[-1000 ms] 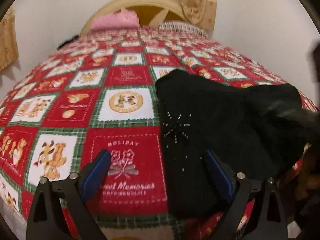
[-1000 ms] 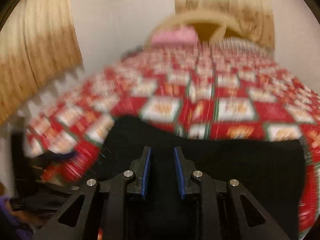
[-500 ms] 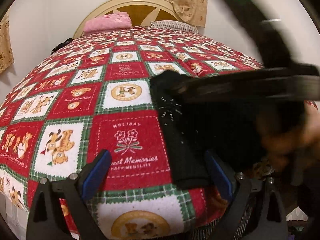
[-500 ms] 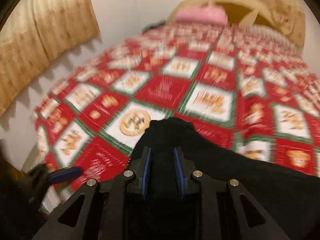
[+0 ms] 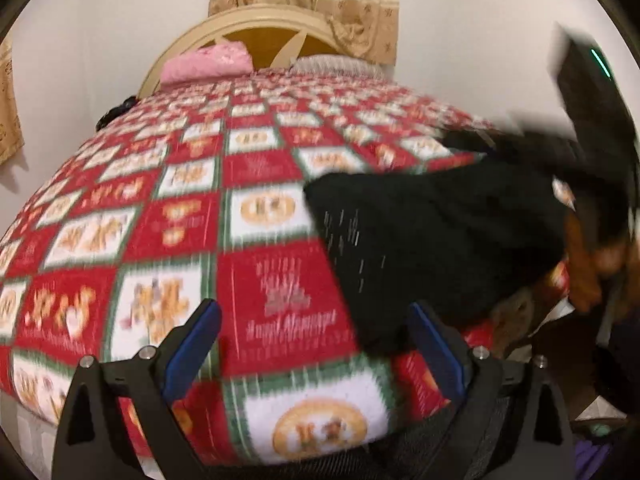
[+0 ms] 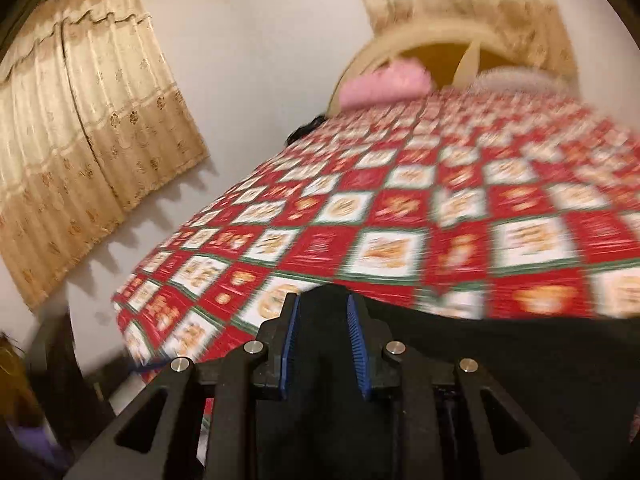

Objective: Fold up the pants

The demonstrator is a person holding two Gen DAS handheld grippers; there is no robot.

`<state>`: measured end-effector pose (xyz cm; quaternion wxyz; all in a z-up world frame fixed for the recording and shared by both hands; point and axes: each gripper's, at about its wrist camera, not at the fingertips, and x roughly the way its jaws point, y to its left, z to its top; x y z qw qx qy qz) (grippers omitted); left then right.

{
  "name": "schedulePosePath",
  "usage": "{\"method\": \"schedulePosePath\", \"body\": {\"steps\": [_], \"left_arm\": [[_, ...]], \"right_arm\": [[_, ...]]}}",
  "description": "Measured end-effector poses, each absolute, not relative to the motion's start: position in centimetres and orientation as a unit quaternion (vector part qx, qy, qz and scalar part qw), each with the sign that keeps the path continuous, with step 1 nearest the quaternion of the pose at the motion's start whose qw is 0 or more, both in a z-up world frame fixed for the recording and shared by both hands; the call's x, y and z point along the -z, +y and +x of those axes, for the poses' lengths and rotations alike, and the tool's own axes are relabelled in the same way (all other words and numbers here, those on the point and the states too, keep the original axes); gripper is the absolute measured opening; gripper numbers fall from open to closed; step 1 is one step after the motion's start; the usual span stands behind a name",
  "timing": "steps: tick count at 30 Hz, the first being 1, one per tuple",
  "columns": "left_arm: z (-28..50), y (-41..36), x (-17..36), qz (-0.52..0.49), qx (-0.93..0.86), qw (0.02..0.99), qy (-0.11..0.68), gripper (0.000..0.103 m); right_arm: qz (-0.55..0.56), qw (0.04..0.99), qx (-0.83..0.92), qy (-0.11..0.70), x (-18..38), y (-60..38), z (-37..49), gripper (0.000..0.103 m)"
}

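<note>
The black pants lie folded over on the red and white quilt, toward the bed's right side. My right gripper is shut on a bunched edge of the pants and holds it up off the quilt. In the left wrist view that gripper shows only as a blurred dark shape at the right, with a person's hand below it. My left gripper hangs wide open over the bed's near edge, with nothing between its fingers; the pants' near corner lies just by its right finger.
A pink pillow rests against the cream headboard at the far end. Beige curtains hang on the left wall, and the floor gap beside the bed is dark. The quilt's near edge drops away just under the left gripper.
The right gripper swung up and to the right with the pants' edge in it. The left gripper drew back and rose a little, so more of the bed's near edge shows.
</note>
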<state>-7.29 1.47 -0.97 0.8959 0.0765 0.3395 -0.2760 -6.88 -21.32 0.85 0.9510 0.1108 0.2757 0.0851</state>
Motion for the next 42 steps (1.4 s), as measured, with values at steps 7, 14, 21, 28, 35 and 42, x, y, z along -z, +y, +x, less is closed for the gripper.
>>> {"method": "schedulePosePath", "body": {"steps": [7,14,21,28,35,42], "left_arm": [[-3.6,-3.6,-1.8,0.089,0.298,0.904,0.294,0.097],[-0.6,-7.3,2.1,0.114,0.238,0.888,0.376,0.097],[0.1,-6.6,0.9,0.081,0.236,0.893,0.374,0.097],[2.6,-8.0,3.0,0.093,0.202,0.885,0.410,0.097],[2.6,-7.3,3.2,0.067,0.201,0.884,0.417,0.101],[2.6,-7.0,3.4,0.054,0.197,0.886,0.416,0.103]], "right_arm": [[0.083,0.950,0.037,0.299,1.0,-27.4,-13.3,0.027],[0.104,0.950,0.036,0.292,1.5,-29.1,-13.9,0.027],[0.056,0.963,0.076,0.251,-1.1,-29.4,-11.3,0.027],[0.067,0.947,0.100,0.297,1.9,-31.3,-8.1,0.027],[0.081,0.950,0.104,0.282,0.6,-30.2,-9.6,0.036],[0.085,0.957,0.115,0.253,-0.5,-28.8,-14.5,0.061]]}}
